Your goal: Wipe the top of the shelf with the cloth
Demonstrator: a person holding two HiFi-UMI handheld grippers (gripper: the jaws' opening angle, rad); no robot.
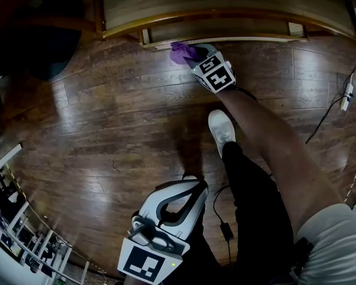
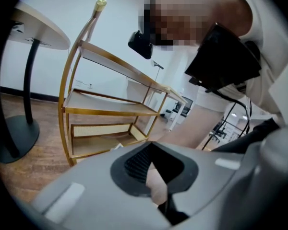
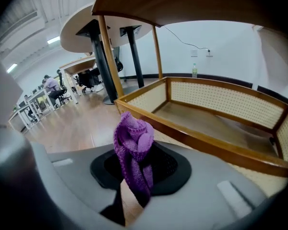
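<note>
**Head view:** right tool (image 1: 196,52) reaches low to the foot of the shelf (image 1: 225,18), jaws clamped on the purple cloth (image 1: 183,52). The cloth bunches ahead of the tips, just beside the shelf's bottom rail. The shelf's long axis runs side to side, across the tool's line of reach. Left tool (image 1: 188,187) hangs near the person's body, well apart from the shelf, w/ bare wood floor (image 1: 107,129) btwn. Its jaws meet at the tips w/ nothing in them.

**Left gripper view:** left tool (image 2: 151,169) is closed and empty. The shelf (image 2: 110,107) stands ahead and to the tool's left, three tiers in a gold frame. The top tier sits well above the bottom tray.

**Right gripper view:** right tool (image 3: 139,176) pinches the cloth (image 3: 132,138), which stands up in a wad above the jaws. Straight ahead is the shelf's bottom tray (image 3: 221,143) w/ cane sides. A higher board of the shelf overhangs the tool from above.

The top therefore looks to lie up from the tool, not ahead of it. By this reading the wipe has not begun. The right hand is nearer and has the cloth, so the next move likely calls for a lift clear of the overhanging board. Strokes would then run along the shelf's long axis, w/ the left tool not needed.
</note>
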